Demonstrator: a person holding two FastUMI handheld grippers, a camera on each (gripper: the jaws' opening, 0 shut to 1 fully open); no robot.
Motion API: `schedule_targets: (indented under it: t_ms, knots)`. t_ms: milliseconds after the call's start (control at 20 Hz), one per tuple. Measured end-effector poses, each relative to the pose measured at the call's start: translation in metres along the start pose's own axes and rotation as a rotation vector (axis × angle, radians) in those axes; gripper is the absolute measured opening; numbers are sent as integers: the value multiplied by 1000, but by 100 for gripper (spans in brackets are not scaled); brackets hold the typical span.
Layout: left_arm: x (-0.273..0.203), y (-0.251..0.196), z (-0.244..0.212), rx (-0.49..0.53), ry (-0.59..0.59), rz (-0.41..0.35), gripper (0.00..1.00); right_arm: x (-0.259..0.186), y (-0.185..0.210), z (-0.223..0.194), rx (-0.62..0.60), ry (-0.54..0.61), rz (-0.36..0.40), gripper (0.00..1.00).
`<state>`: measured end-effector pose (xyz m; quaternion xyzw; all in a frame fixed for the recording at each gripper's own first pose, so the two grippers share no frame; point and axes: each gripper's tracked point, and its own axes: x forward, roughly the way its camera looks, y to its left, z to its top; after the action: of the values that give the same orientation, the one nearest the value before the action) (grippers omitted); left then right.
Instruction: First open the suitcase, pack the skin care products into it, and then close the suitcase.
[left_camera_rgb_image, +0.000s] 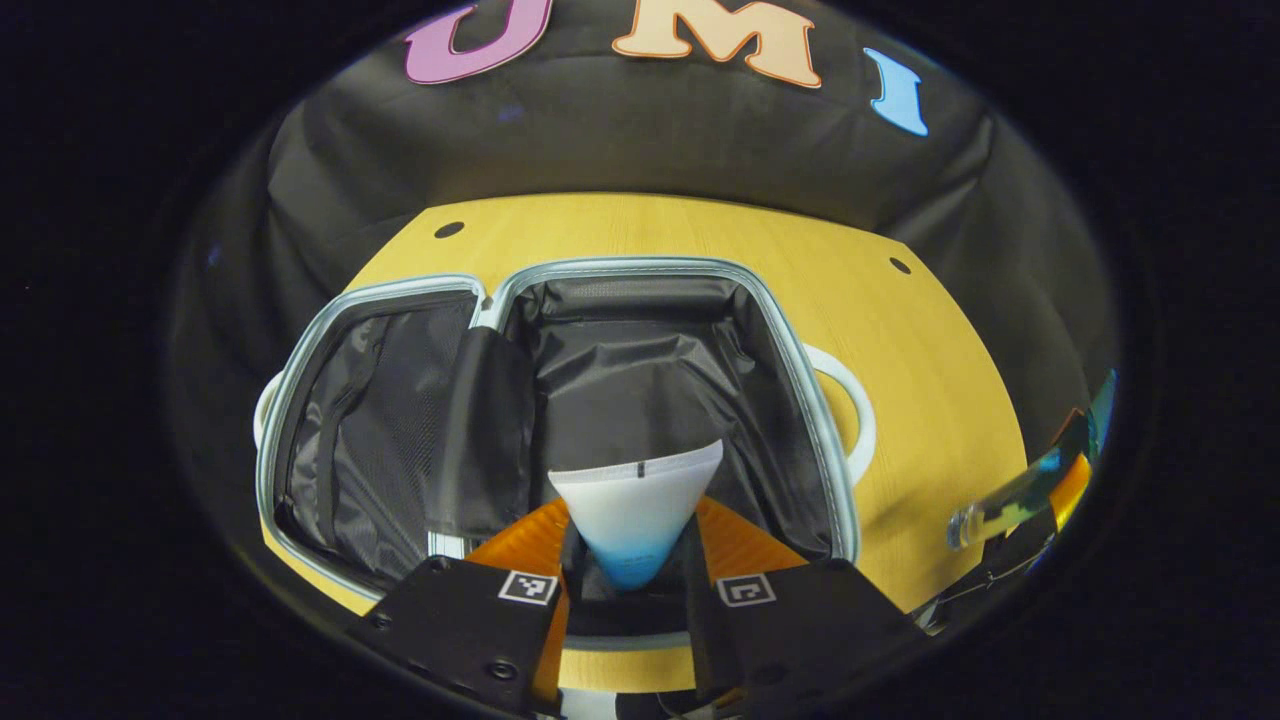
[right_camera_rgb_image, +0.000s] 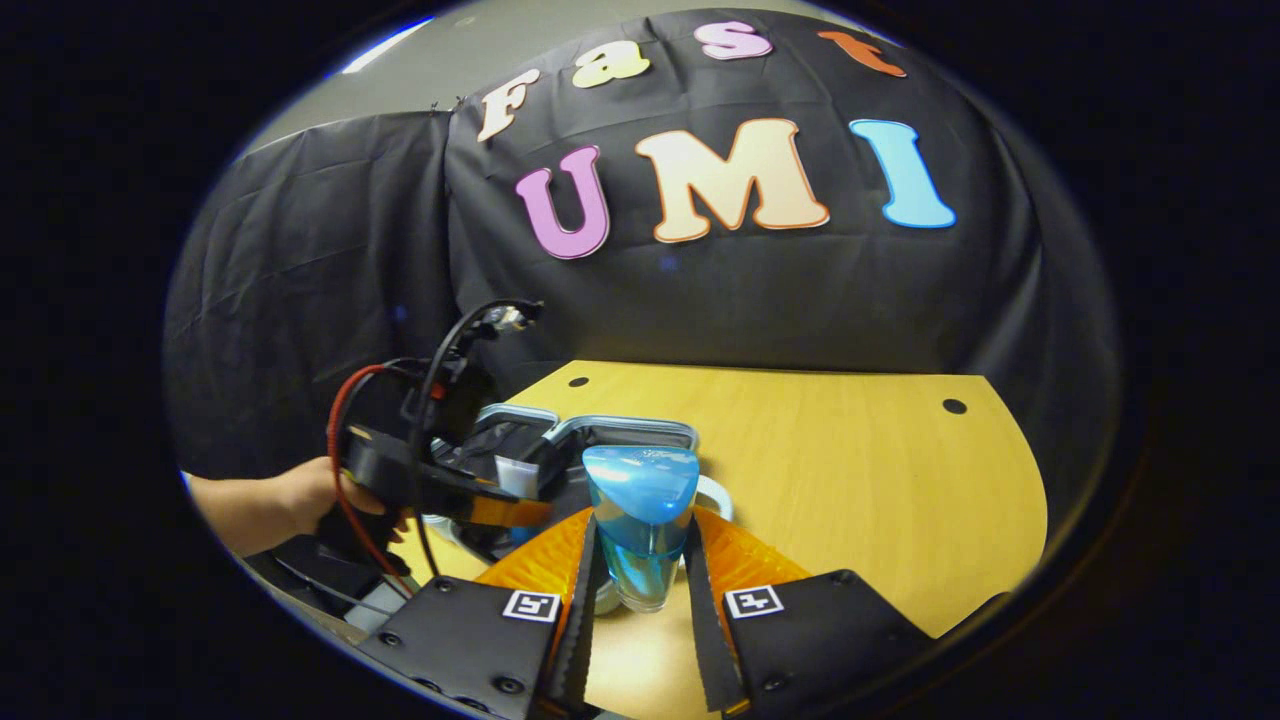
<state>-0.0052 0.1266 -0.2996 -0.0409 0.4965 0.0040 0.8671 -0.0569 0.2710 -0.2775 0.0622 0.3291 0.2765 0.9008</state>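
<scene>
Suitcase (left_camera_rgb_image: 560, 400) open flat on the wooden surface (left_camera_rgb_image: 930, 400), both halves lined in dark fabric, pale rim all round, white handle (left_camera_rgb_image: 850, 410) on the side toward the bare wood. Left gripper (left_camera_rgb_image: 632, 560) above the near edge of the larger half, fingers (left_camera_rgb_image: 520, 545) pinching a white tube with a blue end (left_camera_rgb_image: 640, 510), flat crimped end pointing away over the lining. At the right edge of the left gripper view, a clear bottle seen near the surface. In the right gripper view: right gripper (right_camera_rgb_image: 640, 580) over the surface just beside the suitcase (right_camera_rgb_image: 600, 440), fingers (right_camera_rgb_image: 735, 560) pinching a clear blue bottle (right_camera_rgb_image: 640, 520) with a rounded blue top, held upright. Left gripper (right_camera_rgb_image: 470, 490) farther off over the suitcase, held by a hand (right_camera_rgb_image: 300, 500), white tube (right_camera_rgb_image: 515, 475) in its fingers, red and black cables looping off its body.
</scene>
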Motion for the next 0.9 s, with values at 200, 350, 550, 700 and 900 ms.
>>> schedule_targets:
  t_ms: [200,350,550,700,900]
  knots:
    - [9,10,16,43,-48,-21,65,23,34,-10,6,49,14,43]
    - [3,28,29,64,-94,-22,82,41,48,-15,16,79,5,45]
    - [-16,67,45,30,-150,-6,82,68,60,-29,38,141,-15,43]
    - [-28,108,46,-13,-165,34,82,89,67,-45,60,195,-30,43]
    - [-43,159,40,-73,-169,84,82,114,70,-60,59,243,-71,45]
